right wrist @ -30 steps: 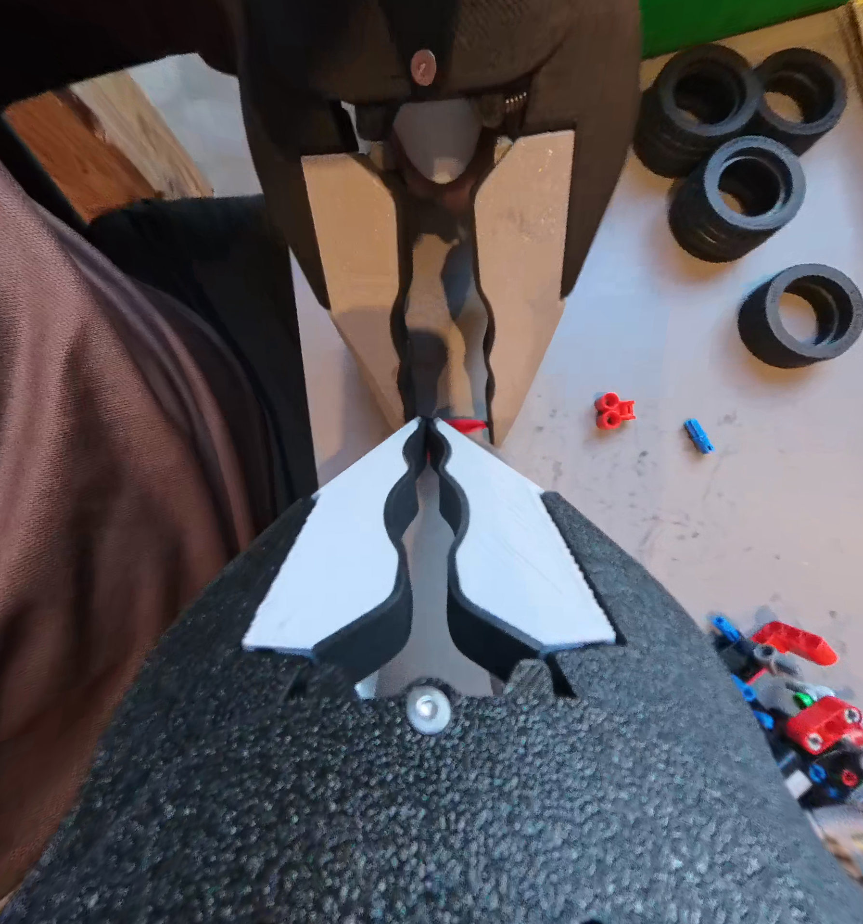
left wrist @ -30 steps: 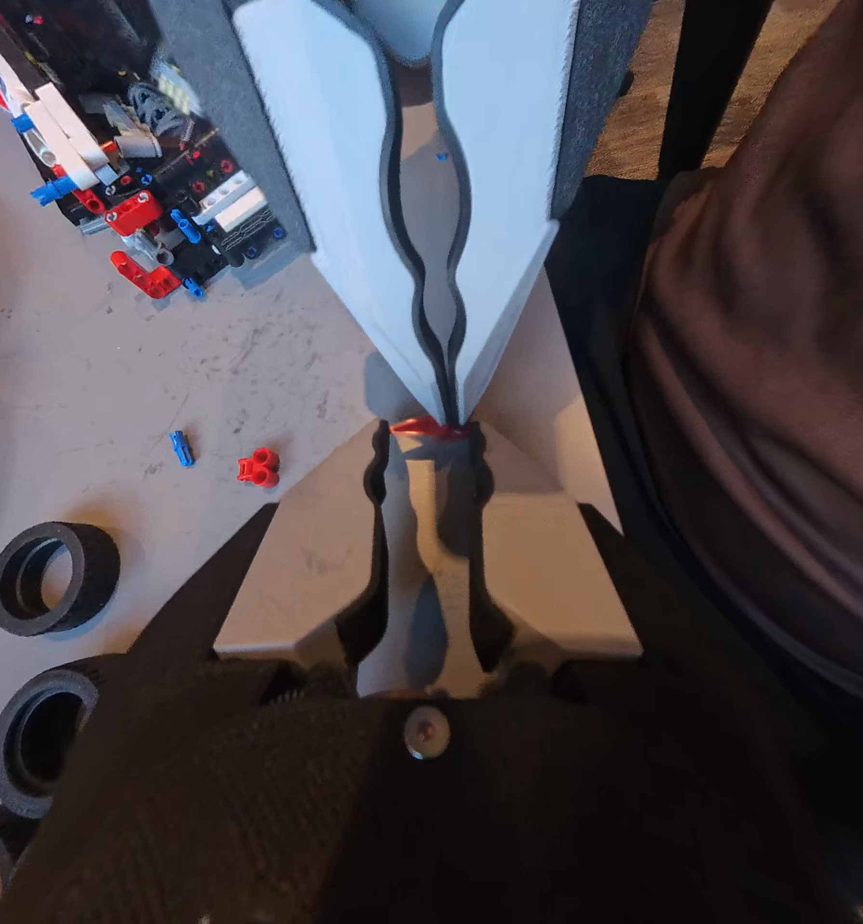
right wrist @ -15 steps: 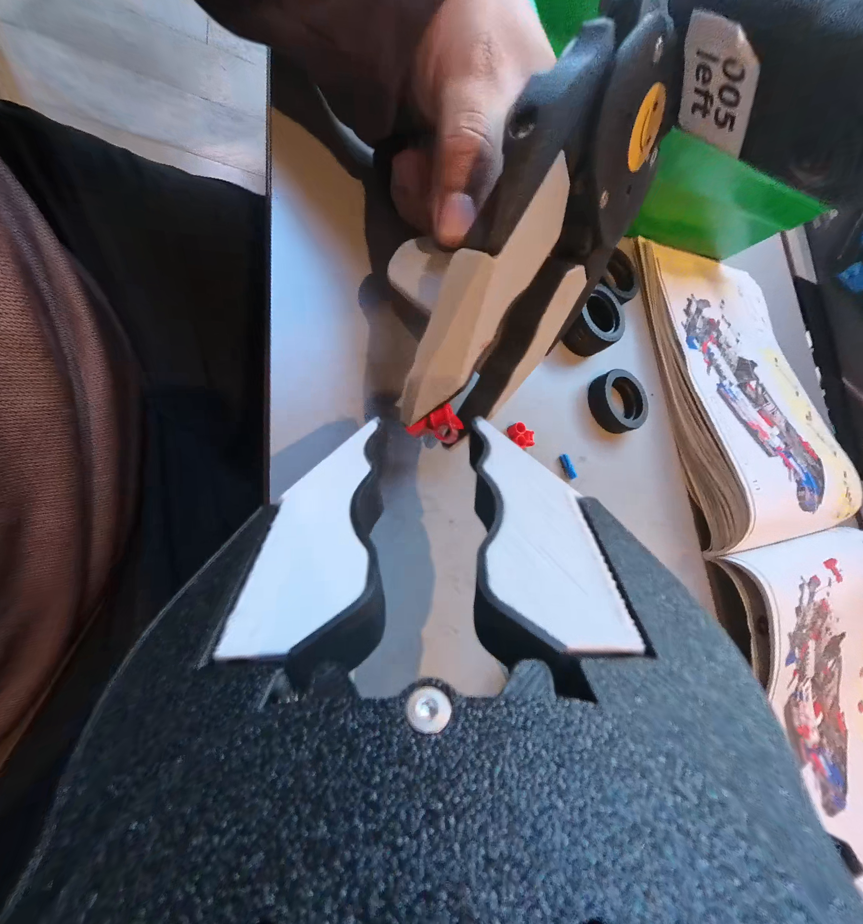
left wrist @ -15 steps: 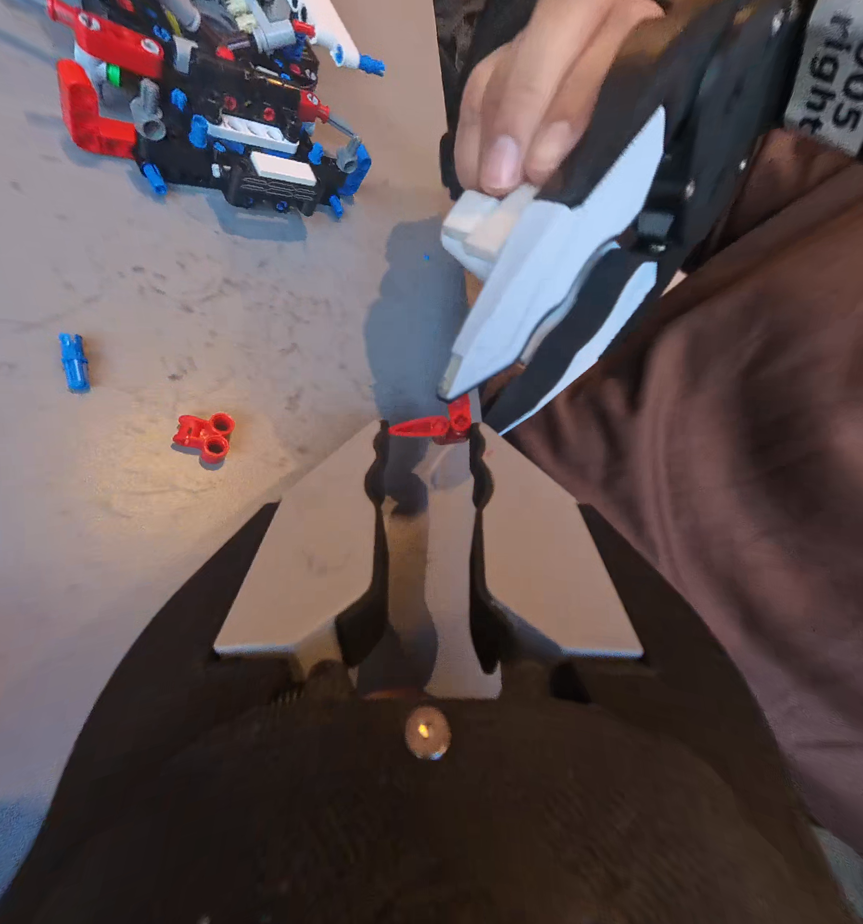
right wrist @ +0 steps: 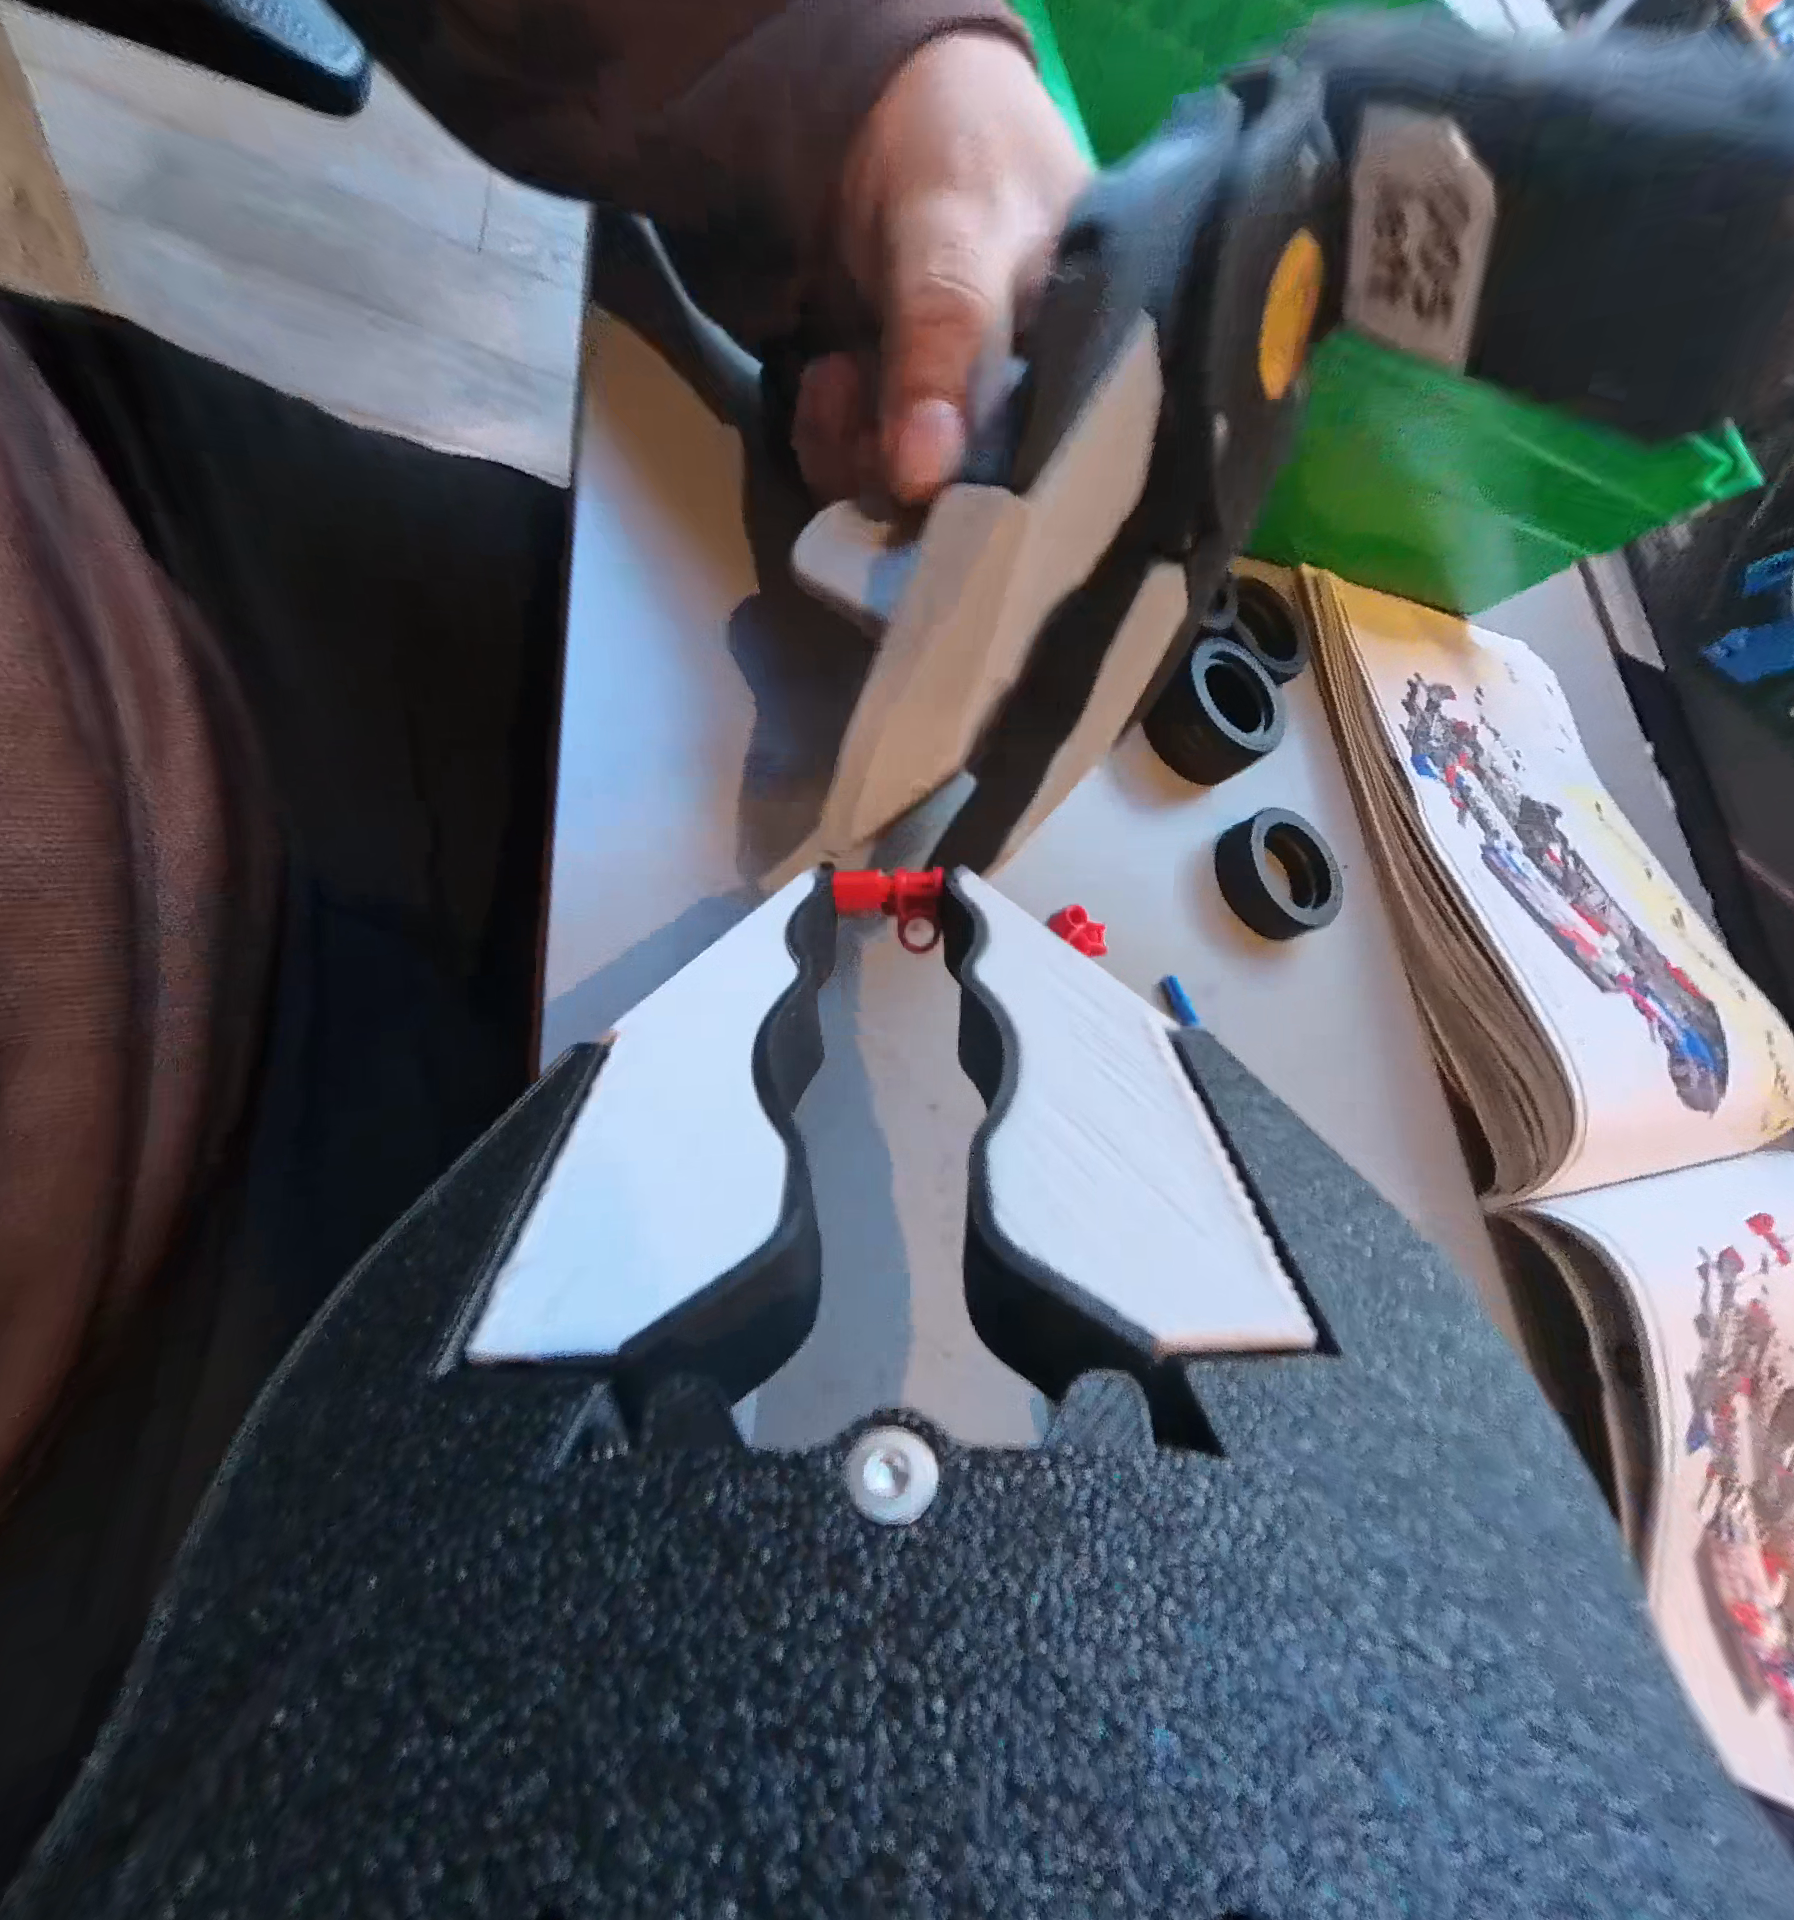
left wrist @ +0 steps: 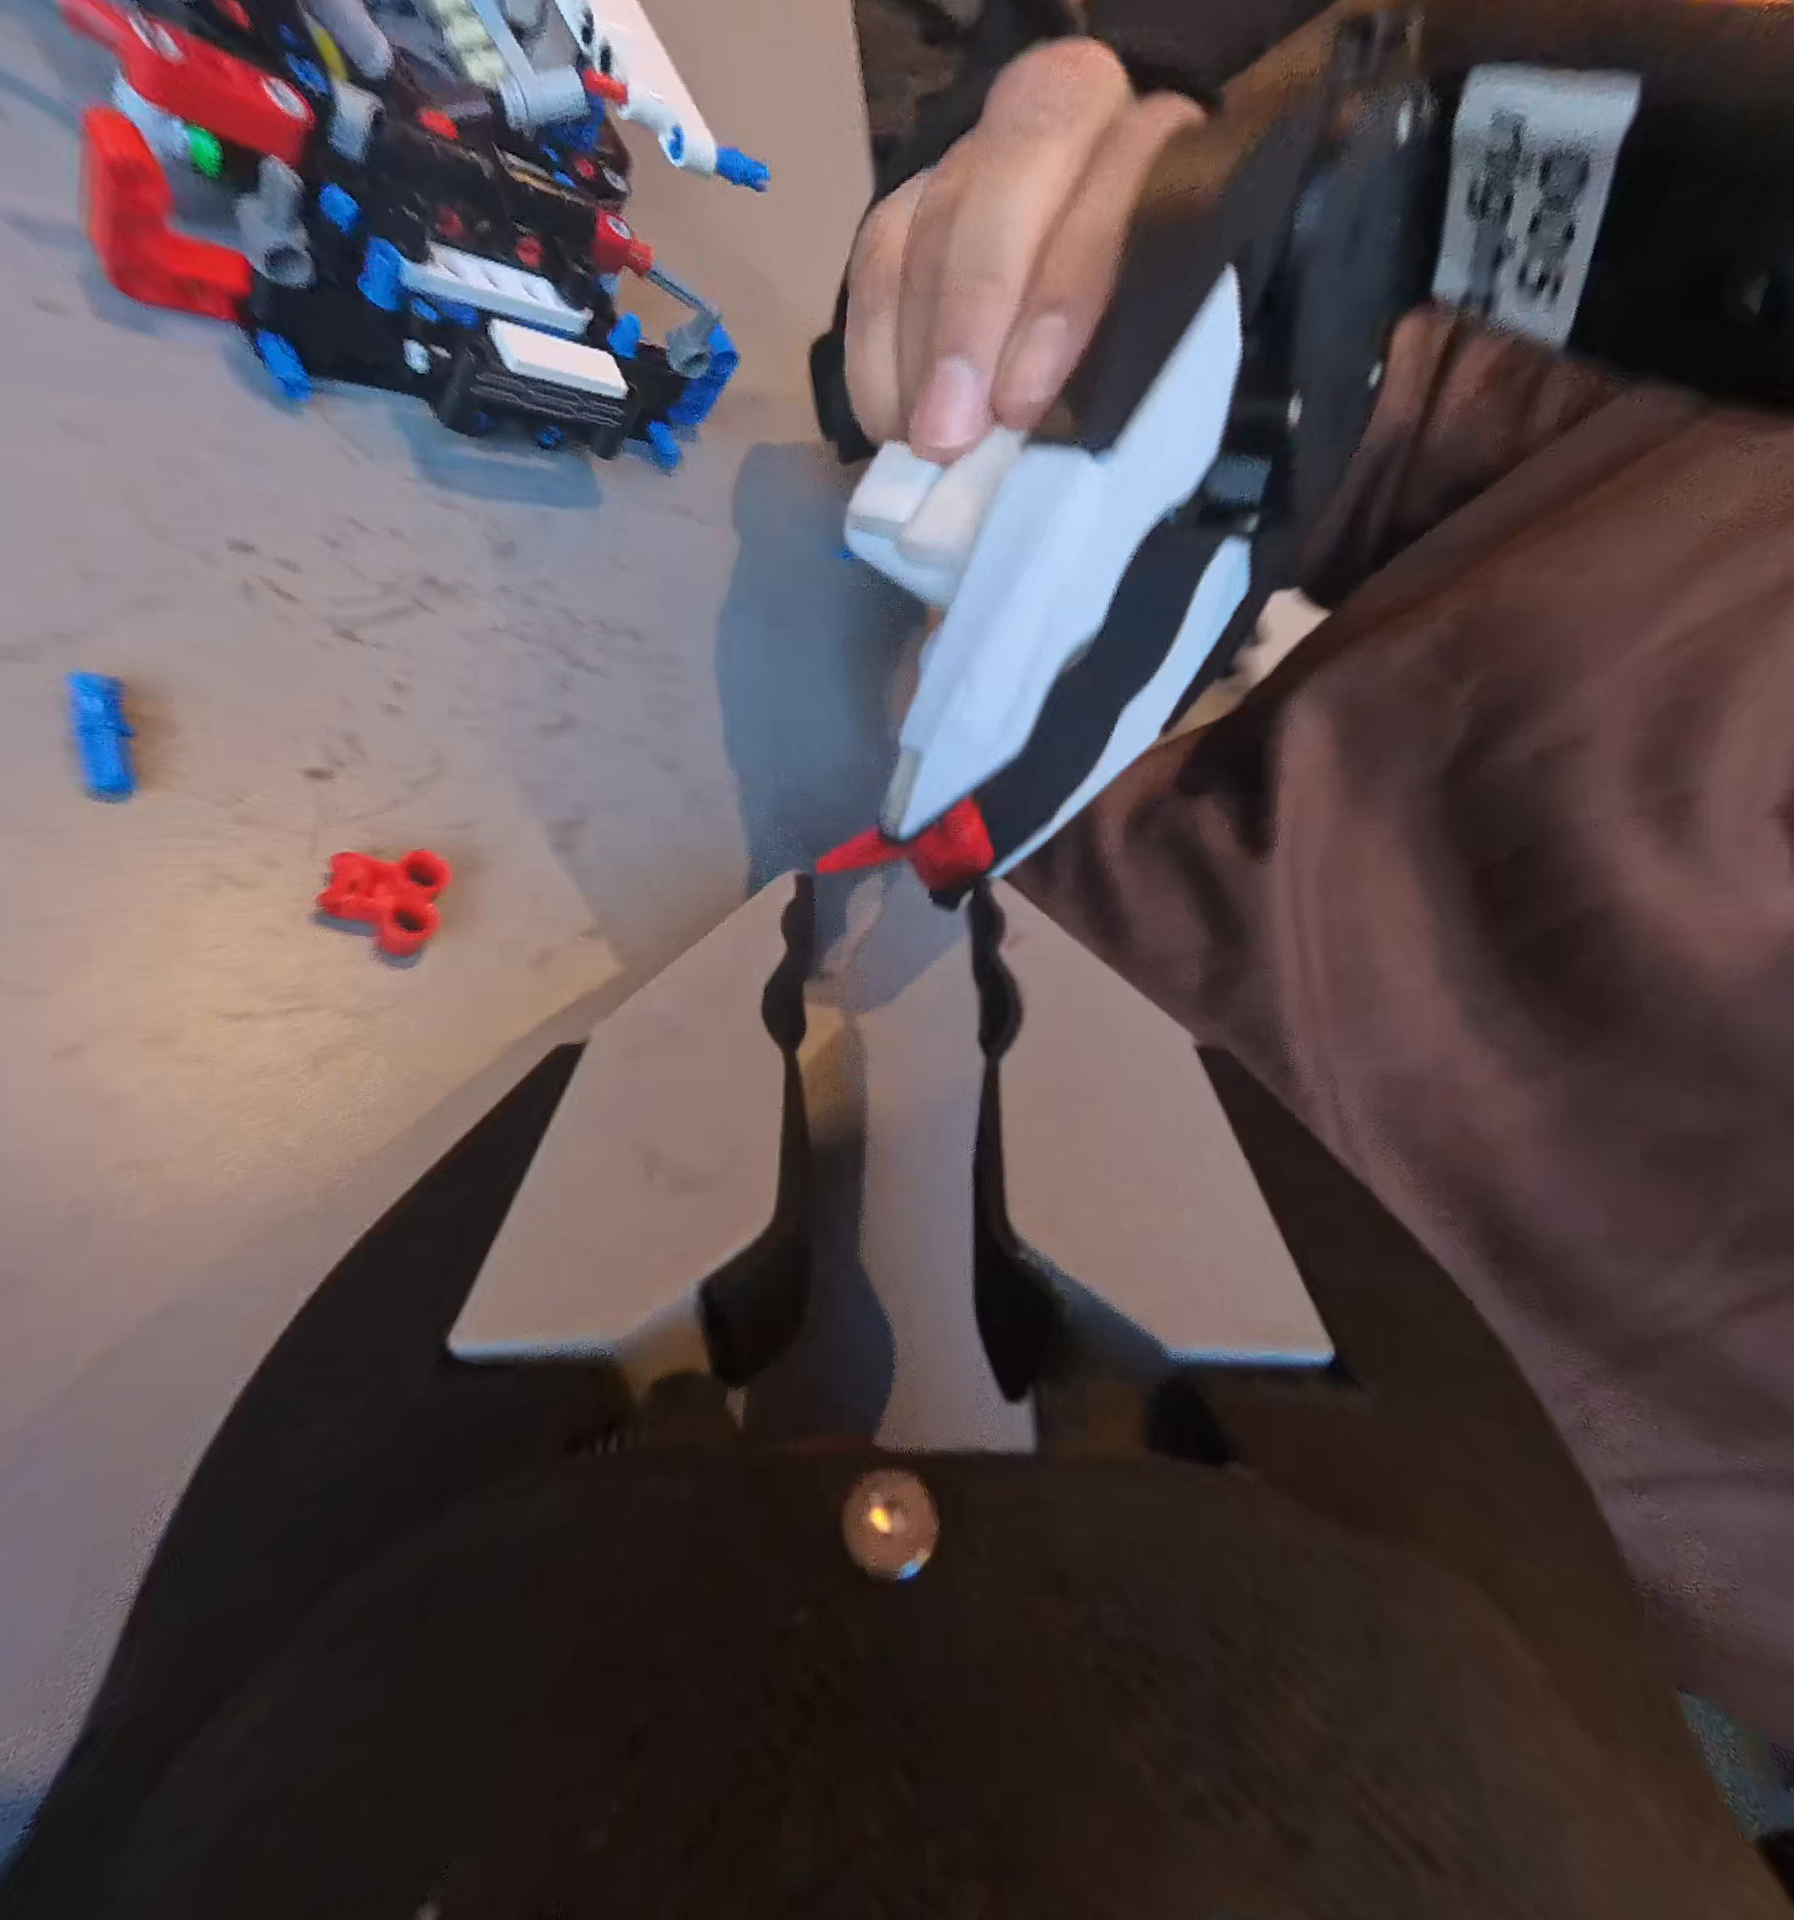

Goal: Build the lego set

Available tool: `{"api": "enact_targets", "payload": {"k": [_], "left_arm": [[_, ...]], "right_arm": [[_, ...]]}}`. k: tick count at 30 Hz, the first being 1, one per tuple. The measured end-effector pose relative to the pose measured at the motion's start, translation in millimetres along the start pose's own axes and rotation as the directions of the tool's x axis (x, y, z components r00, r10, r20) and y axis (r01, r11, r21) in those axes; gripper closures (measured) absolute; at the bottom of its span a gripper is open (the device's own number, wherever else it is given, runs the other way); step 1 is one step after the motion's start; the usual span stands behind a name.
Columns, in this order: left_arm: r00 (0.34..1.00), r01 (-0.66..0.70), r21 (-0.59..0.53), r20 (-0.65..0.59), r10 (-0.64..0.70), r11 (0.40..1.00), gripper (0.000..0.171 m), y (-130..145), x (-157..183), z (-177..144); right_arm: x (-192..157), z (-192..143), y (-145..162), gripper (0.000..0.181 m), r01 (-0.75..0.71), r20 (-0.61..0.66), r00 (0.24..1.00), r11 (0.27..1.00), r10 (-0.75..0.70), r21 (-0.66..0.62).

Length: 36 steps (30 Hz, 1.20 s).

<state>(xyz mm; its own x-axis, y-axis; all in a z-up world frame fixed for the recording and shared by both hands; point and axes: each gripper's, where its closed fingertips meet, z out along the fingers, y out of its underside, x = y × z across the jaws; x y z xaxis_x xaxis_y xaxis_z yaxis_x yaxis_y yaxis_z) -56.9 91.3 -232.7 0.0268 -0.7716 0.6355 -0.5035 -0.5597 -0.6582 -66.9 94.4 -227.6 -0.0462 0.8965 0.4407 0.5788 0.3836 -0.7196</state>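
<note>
Tools | R tool (right wrist: 889, 902) pinching red lego piece (right wrist: 891, 900) | L tool (left wrist: 885, 894) spread, empty | no containers seen

— What did everything rest on?
— A pale table (left wrist: 249, 1091), scuffed with faint dark marks. Warm light fell on one patch of it.

— And beyond its edge?
— Light wooden floorboards (right wrist: 280, 281) showed past the table's edge.

— Was anything coloured farther back?
— There was a bright green plastic thing (right wrist: 1444, 499) with angular edges at the far end of the table. I could not tell what it was.

— And the person?
— Brown clothing (left wrist: 1495, 987) filled one side of each view. Beside it in the right wrist view lay something black (right wrist: 405, 675), too dim to make out.
</note>
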Motion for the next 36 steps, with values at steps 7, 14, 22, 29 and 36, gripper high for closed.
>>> {"api": "enact_targets", "payload": {"k": [7, 14, 22, 29, 36], "left_arm": [[0.758, -0.497, -0.115, 0.425, 0.495, 0.860, 0.113, -5, -14, -8], [0.627, -0.619, -0.121, 0.519, 0.581, 0.776, 0.108, -24, -10, 0], [0.576, -0.669, -0.190, 0.478, 0.663, 0.718, 0.134, -15, -13, 8], [0.482, -0.640, -0.394, 0.462, 0.745, 0.659, 0.137, 3, -32, 14], [0.478, -0.643, -0.398, 0.459, 0.749, 0.654, 0.139, 4, -31, 15]], "right_arm": [[18, -8, -6, 0.162, -0.219, 0.046, 0.975, 0.970, 0.215, 0.109], [16, -5, -4, 0.162, -0.247, 0.063, 0.968, 0.965, 0.242, 0.092], [11, 4, 5, 0.162, -0.233, 0.069, 0.971, 0.971, 0.230, 0.045], [2, 18, 24, 0.164, -0.143, 0.049, 0.988, 0.986, 0.148, -0.089], [-1, 18, 24, 0.164, -0.147, 0.070, 0.986, 0.984, 0.154, -0.100]]}}
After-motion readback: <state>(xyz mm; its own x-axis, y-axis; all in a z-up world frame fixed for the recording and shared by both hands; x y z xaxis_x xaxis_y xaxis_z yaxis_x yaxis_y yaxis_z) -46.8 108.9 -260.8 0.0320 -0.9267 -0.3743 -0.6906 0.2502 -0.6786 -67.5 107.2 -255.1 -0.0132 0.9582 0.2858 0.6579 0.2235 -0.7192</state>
